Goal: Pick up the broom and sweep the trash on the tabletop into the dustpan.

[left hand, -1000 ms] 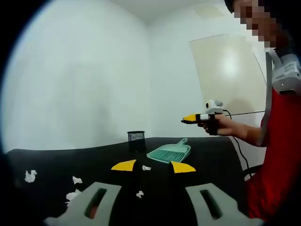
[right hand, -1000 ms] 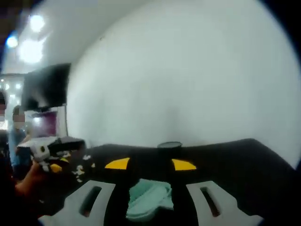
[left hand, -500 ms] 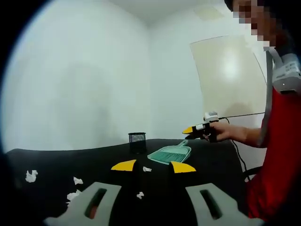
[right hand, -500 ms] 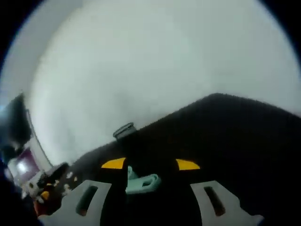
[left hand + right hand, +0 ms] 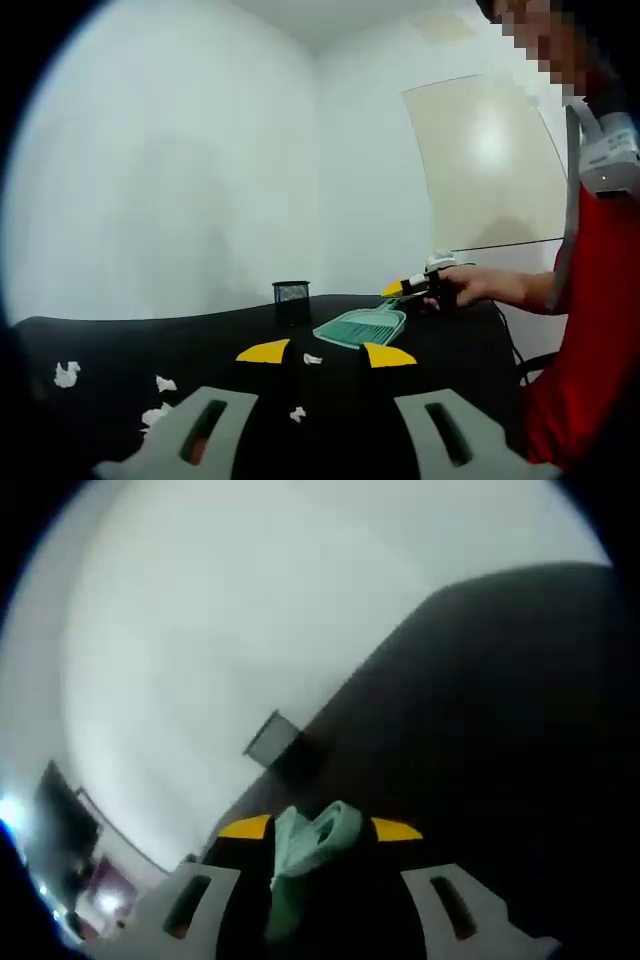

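A teal dustpan [image 5: 360, 325], with what looks like the broom nested in it, lies on the black tabletop [image 5: 200, 345]. Its handle points toward the person. White paper scraps [image 5: 164, 382] are scattered to the left and near my left gripper [image 5: 325, 353], which stands open and low over the table with nothing in it. In the left gripper view, the right gripper [image 5: 412, 288] hangs in a hand just at the handle's end. In the right gripper view, the teal handle [image 5: 315, 842] rises between the jaws of my right gripper [image 5: 321, 828]. Its jaws stand wide apart, open.
A black mesh cup [image 5: 290, 298] stands behind the dustpan, and it shows as a black mesh cup [image 5: 268, 740] in the tilted right gripper view. A person in red [image 5: 590, 330] stands at the table's right end. White walls rise behind the table.
The right gripper has come down from above the table to the teal handle, which now sits between its jaws. The right gripper view has rolled. The left gripper has not moved.
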A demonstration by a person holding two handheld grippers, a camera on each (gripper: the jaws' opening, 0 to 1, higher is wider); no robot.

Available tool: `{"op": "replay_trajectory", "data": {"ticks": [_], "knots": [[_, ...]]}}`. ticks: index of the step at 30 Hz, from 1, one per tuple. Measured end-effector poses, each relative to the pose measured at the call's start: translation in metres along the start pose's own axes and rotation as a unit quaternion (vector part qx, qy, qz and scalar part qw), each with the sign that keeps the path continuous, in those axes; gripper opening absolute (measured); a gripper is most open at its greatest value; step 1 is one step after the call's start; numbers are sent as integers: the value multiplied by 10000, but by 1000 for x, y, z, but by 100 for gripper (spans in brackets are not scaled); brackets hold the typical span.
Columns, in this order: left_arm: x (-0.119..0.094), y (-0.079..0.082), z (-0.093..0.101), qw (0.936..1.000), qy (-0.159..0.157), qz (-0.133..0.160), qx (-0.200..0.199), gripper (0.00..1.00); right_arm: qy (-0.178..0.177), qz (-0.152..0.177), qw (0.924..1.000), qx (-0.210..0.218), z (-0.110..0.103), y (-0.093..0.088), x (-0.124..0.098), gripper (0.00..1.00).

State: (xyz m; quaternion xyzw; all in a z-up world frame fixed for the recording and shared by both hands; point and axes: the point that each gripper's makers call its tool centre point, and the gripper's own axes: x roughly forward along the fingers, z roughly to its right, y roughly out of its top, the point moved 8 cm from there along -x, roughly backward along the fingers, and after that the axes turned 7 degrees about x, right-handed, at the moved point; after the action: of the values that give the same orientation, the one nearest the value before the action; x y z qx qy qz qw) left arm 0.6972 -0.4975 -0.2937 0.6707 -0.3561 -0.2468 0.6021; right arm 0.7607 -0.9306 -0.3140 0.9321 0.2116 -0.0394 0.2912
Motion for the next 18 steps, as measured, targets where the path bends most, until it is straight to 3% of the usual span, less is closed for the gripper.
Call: {"op": "replay_trajectory", "data": {"ticks": [5, 9, 18], "knots": [[0, 0, 0, 10000, -4, -12, 7, 24, -77, -90, 9999, 78, 2, -1, 9, 33], [0, 0, -1, 10000, -1, 1, -6, 24, -55, -173, 9998, 124, 1, -4, 15, 23], [0, 0, 0, 10000, -6, -5, -3, 24, 468, -246, 9953, 809, -3, -7, 14, 15]]}}
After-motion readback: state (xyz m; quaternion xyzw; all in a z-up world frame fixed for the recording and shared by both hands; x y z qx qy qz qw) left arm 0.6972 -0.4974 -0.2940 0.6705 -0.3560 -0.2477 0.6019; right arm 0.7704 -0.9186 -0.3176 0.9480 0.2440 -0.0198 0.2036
